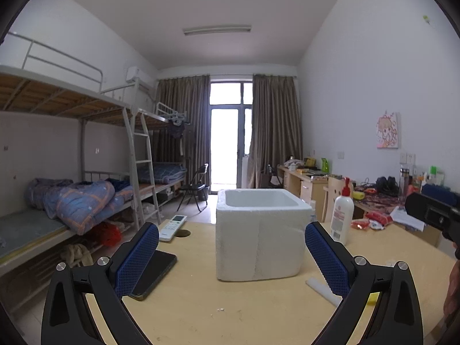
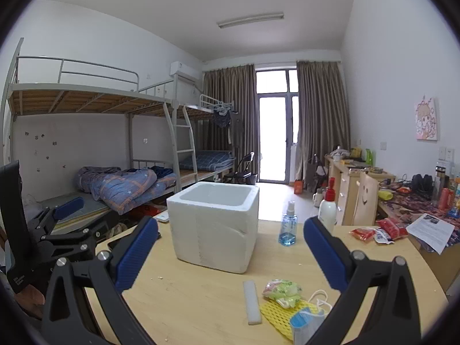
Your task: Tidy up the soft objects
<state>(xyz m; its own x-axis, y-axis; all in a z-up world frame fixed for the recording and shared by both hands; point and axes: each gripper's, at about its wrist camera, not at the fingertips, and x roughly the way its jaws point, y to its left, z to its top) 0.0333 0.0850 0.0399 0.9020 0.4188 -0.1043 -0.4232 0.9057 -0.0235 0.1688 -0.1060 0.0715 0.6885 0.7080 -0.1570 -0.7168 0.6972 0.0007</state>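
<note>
Both grippers hang above the wooden table (image 2: pixel 201 293), jaws spread wide and holding nothing. The left gripper (image 1: pixel 231 256) faces the white foam box (image 1: pixel 258 230), which stands open-topped at the table's middle. The right gripper (image 2: pixel 230 247) looks past the same box toward the soft things lying near it: a white foam strip (image 2: pixel 252 302), a green-patterned packet (image 2: pixel 283 289), a yellow foam net (image 2: pixel 280 314) and a blue face mask (image 2: pixel 304 322), the last three touching one another. A blue spray bottle (image 2: pixel 288 225) stands just beside the box.
</note>
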